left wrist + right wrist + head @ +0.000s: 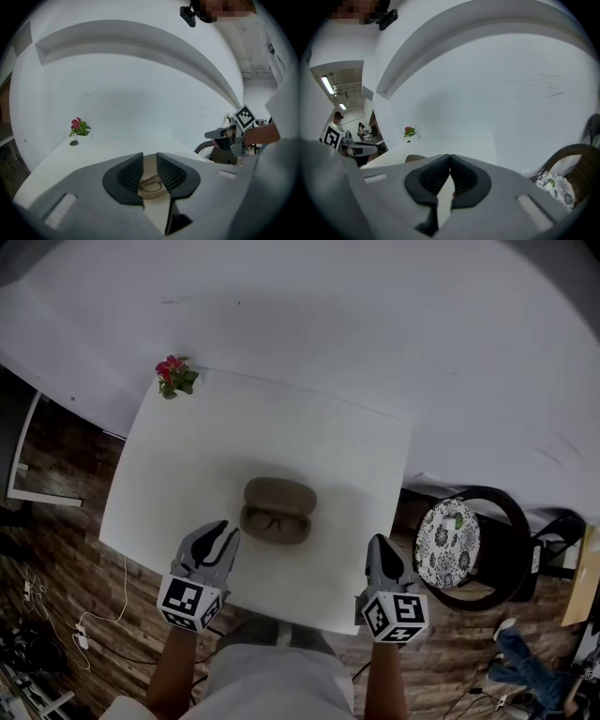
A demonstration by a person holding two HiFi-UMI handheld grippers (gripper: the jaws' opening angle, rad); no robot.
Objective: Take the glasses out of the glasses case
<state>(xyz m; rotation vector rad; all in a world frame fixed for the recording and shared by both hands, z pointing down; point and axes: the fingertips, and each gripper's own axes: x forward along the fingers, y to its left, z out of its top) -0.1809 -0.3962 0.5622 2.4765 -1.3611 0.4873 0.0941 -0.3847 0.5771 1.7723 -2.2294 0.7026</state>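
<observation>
A brown glasses case [277, 510] lies open in the middle of the white table [206, 456], its lid tipped back to the far side. Dark-framed glasses [274, 521] rest in its near half. My left gripper [223, 532] hovers just left of the case near the table's front edge. Its jaws stand a little apart with nothing between them. Through that gap, in the left gripper view, I see the glasses [151, 184] between the pads of the left gripper [149, 161]. My right gripper [378, 545] is at the front right, apart from the case, and is shut and empty [450, 159].
A small pot of pink flowers [174, 376] stands at the table's far left corner. A dark round chair [459, 545] with a patterned cushion sits right of the table. White wall rises behind. Cables lie on the wooden floor [56, 615] to the left.
</observation>
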